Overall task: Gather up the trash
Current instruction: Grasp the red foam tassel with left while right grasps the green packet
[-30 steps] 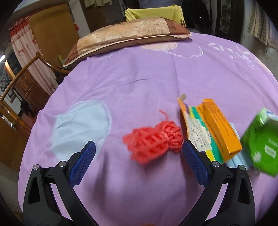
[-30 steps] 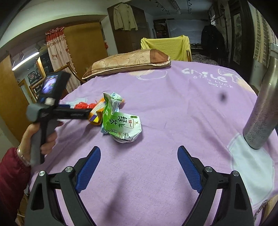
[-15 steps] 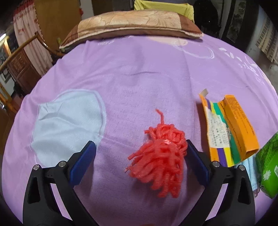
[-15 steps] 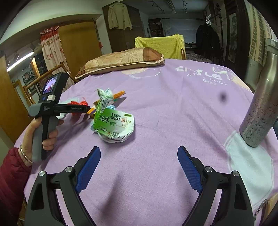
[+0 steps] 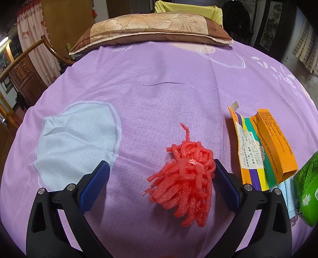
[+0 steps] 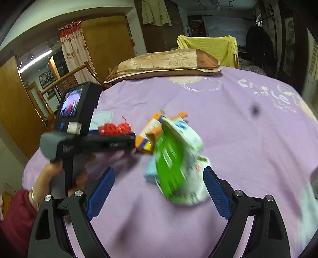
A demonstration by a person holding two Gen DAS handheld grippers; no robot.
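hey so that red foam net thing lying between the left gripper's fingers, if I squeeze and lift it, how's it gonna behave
The red foam net looks like bunched loops of thin foam mesh, so it will probably squash easily between the left gripper pads. It is likely very light for its bulk. Loose strands stick out around its edges, so parts may dangle or snag the purple sheet when lifted.

We see a purple bedsheet (image 5: 159,79) spread wide, with a pale blue patch (image 5: 77,133) printed on it and white lettering (image 6: 266,93) toward its far right. At the far end lies a brown and gold pillow (image 5: 153,29), and behind it a yellow cloth (image 6: 208,45) hangs over some piece of furniture. To the left we find a wooden chair (image 5: 23,67), a white curtain with red flowers (image 6: 73,53) and a wooden door (image 6: 107,39). A jacket (image 6: 156,12) hangs high on a dark wardrobe.
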